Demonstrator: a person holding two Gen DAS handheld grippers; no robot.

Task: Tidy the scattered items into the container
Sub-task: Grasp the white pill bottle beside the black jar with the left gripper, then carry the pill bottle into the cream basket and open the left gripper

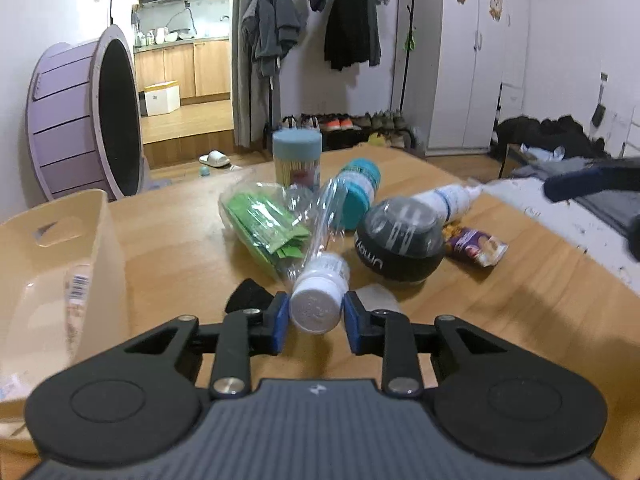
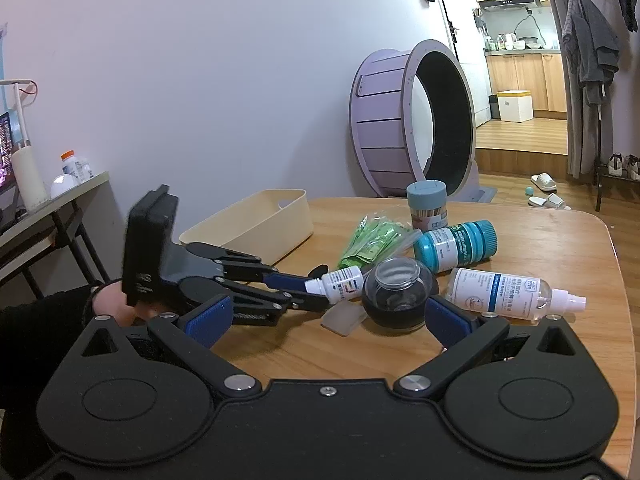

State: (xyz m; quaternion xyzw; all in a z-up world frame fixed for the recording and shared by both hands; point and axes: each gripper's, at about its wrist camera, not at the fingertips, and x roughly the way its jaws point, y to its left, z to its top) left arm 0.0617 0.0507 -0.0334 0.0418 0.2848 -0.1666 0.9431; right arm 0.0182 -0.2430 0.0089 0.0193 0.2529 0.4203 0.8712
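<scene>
Gripping small white bottle (image 1: 318,300): left gripper (image 1: 316,320) fingers.

Upside-down white lettering on the black round jar (image 1: 401,241), near the middle of the left wrist view, reads roughly "umov". Print on the bottle labels is too small to read.

Indoor light, moderate and cool, diffuse; the kitchen doorway (image 1: 184,40) at 11 o'clock is the brightest zone. Soft shadows on the worktop (image 1: 500,312) under objects. Glare on the clear plastic bag (image 1: 264,224). Strong fisheye bending, dark vignette in corners. The beige container (image 1: 56,264) at 9 o'clock is blurred; both views are slightly soft.
</scene>
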